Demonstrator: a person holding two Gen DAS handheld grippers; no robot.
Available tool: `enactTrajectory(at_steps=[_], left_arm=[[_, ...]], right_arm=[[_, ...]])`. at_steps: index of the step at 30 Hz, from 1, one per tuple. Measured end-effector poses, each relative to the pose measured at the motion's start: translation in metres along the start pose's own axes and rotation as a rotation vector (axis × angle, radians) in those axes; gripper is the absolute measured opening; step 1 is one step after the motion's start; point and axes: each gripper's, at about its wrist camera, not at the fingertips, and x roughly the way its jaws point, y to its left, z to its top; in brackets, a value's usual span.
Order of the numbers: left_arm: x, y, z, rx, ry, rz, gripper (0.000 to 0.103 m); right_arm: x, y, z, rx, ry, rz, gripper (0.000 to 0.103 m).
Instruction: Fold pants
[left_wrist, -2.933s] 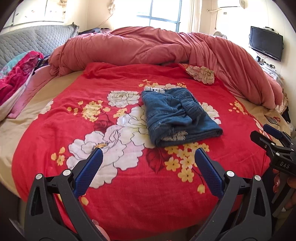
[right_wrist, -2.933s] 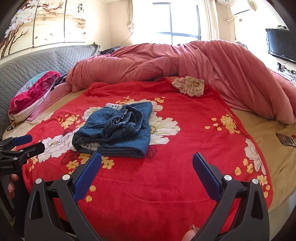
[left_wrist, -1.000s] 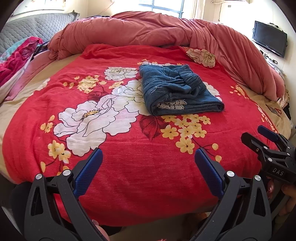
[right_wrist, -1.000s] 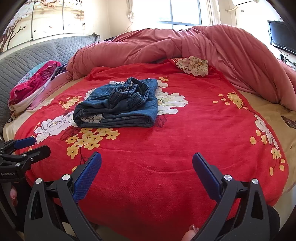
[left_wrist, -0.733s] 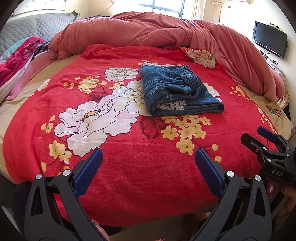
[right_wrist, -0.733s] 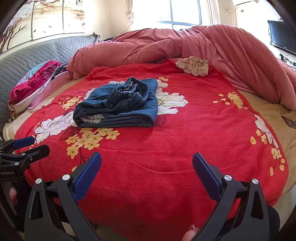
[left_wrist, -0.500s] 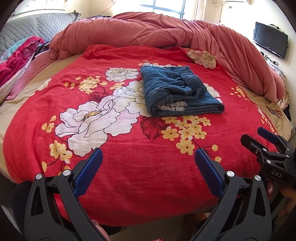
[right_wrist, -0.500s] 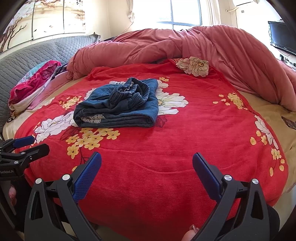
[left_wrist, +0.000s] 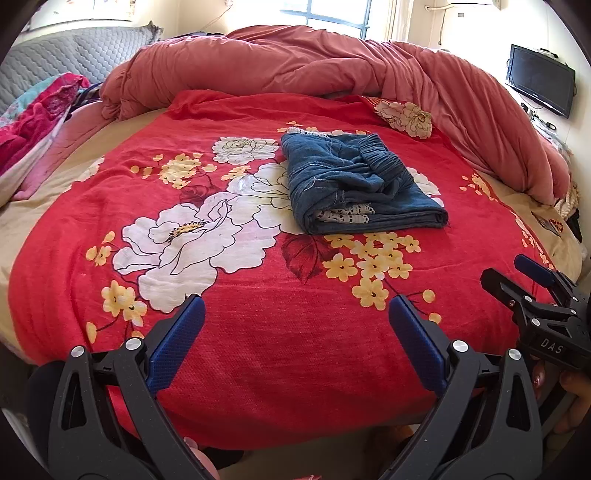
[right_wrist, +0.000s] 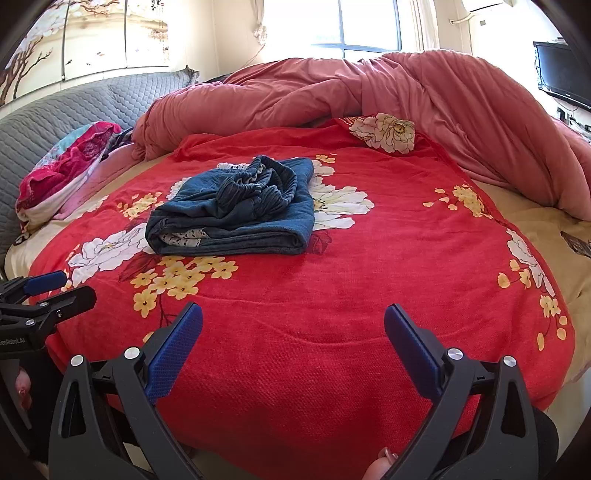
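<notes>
1. The pants (left_wrist: 354, 184) are seen folded into a bundle on the red blanket (left_wrist: 258, 350), right of centre in the left wrist view.
2. The left tool (left_wrist: 295, 325) is held released at the lower frame edge, well apart from the pants.
3. The right tool (right_wrist: 293, 325) is likewise spread wide, gripping nothing.

pants (left_wrist: 354, 184): blue denim, white lace trim | blanket (left_wrist: 258, 295): red, white and yellow flowers | duvet (left_wrist: 295, 62): dusty pink | headboard (right_wrist: 74, 103): grey quilted | gripper pads (left_wrist: 177, 343): blue
</notes>
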Motion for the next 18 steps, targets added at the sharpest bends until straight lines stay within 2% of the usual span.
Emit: enactTrajectory(at_steps=[18], left_arm=[[-0.0007,-0.0016,-0.0005,0.001,-0.004,0.002,0.094]], right_arm=[[0.0004,-0.0016,0.0009,0.001,-0.002,0.0,0.098]])
